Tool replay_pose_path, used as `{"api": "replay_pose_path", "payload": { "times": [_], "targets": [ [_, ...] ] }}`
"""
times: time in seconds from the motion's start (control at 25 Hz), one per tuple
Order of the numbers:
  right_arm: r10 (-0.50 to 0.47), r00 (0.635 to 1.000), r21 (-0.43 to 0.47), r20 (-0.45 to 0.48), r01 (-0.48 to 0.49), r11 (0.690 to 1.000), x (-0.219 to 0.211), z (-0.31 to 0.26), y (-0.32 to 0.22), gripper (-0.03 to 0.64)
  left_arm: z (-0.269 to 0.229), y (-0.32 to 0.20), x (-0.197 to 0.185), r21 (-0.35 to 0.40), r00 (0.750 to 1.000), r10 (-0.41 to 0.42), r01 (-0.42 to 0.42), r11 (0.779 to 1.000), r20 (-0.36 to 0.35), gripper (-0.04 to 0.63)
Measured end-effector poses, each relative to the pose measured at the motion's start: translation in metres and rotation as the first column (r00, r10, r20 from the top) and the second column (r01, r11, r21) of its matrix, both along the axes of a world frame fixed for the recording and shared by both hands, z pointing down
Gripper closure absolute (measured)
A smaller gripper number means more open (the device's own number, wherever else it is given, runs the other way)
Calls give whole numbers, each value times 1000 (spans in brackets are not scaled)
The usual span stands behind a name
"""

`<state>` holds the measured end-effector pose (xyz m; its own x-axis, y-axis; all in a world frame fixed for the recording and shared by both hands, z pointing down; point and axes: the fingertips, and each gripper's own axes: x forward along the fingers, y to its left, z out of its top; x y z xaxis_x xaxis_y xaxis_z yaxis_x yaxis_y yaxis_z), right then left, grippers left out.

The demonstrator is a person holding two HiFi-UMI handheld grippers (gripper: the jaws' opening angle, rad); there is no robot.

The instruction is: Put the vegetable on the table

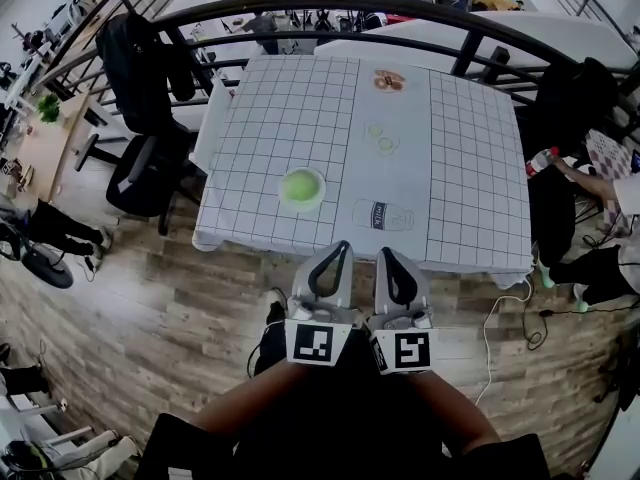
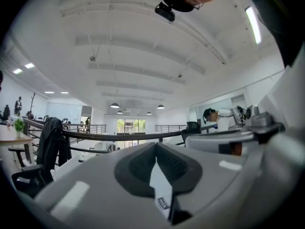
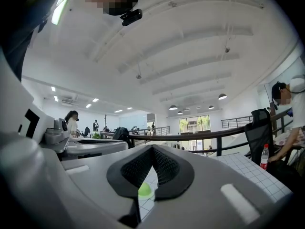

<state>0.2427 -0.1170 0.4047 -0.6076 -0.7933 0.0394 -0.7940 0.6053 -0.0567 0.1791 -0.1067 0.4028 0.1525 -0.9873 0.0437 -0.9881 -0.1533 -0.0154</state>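
Green round vegetable point(image 1: 301, 185), one only, sits in one pale dish point(image 1: 303, 207) on the table point(image 1: 470, 168), left of the table's centre strip and toward its near edge. Not lifted, nothing touching it.

Table: one, covered in white cloth with a grid. The plain centre strip carries three printed pictures: a plate of food point(image 1: 389, 80) at the far end, sliced rounds point(image 1: 380, 137) mid-strip, a bottle shape point(image 1: 382, 215) at the near end just right of the dish.

Two grippers, both off the table's near edge, over the wood floor point(image 1: 150, 318), side by side and almost touching.
- left gripper point(image 1: 342, 249): jaws pressed together at the tips, holding nothing. Its own view point(image 2: 155, 148) shows only a sliver of the table through the gap behind the tips.
- right gripper point(image 1: 386, 254): jaws also together at the tips, holding nothing. In its own view point(image 3: 152, 149) the vegetable point(image 3: 144, 190) shows through the gap, far off on the table point(image 3: 257, 175), not between the pads.

Two marker cubes, one per gripper: left point(image 1: 320, 343), right point(image 1: 402, 350).

Around the table: one office chair point(image 1: 150, 168) with a black jacket point(image 1: 140, 68) at its left side, one red-capped bottle point(image 1: 541, 158) at its right side, one dark curved railing point(image 1: 400, 13) behind its far edge.
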Motion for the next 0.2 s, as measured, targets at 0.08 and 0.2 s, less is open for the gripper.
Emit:
{"api": "replay_pose_path", "payload": {
  "times": [0.08,0.2],
  "targets": [
    [9,1000,6,-6,-9,1000,4,-1,0,620,1,1,3,2,1000,0,0,1000,5,588],
    [20,1000,11,-5,-20,1000,13,-3,-2,620,1,1,11,9,1000,9,-9,1000,11,588]
  ]
}}
